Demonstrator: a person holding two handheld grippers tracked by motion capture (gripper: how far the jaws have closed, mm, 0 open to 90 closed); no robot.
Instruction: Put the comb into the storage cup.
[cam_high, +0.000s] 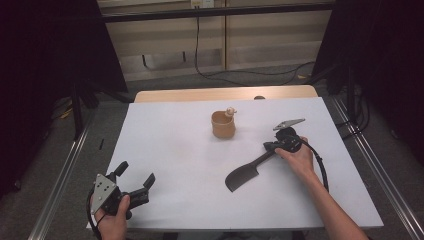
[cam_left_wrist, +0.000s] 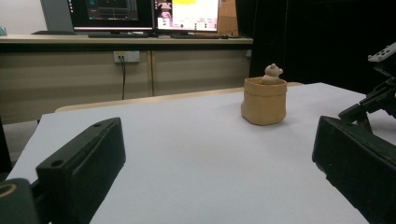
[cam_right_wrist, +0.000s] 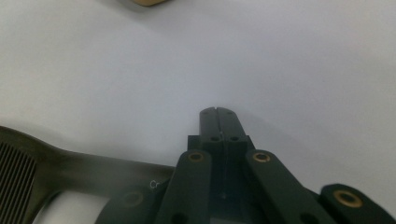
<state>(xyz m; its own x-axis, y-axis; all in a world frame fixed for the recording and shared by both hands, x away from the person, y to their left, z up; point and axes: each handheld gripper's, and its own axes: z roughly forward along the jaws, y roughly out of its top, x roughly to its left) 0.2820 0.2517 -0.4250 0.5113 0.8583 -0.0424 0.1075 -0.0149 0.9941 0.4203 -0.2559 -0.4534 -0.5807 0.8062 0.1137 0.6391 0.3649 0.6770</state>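
My worktop (cam_high: 175, 150) looks matt white and smooth; the tan cup (cam_high: 223, 125) seems unglazed clay; the dark spatula (cam_high: 243, 176) looks like slightly glossy plastic.

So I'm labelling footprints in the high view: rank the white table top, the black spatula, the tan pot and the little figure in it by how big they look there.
1. White table top
2. Black spatula
3. Tan pot, a little smaller than the spatula
4. Little figure at the pot's rim, smallest by far

Black left claw (cam_high: 136, 178) with grey screwed plate, black right claw (cam_right_wrist: 217, 113) with brass-ringed screws, trailing black cable
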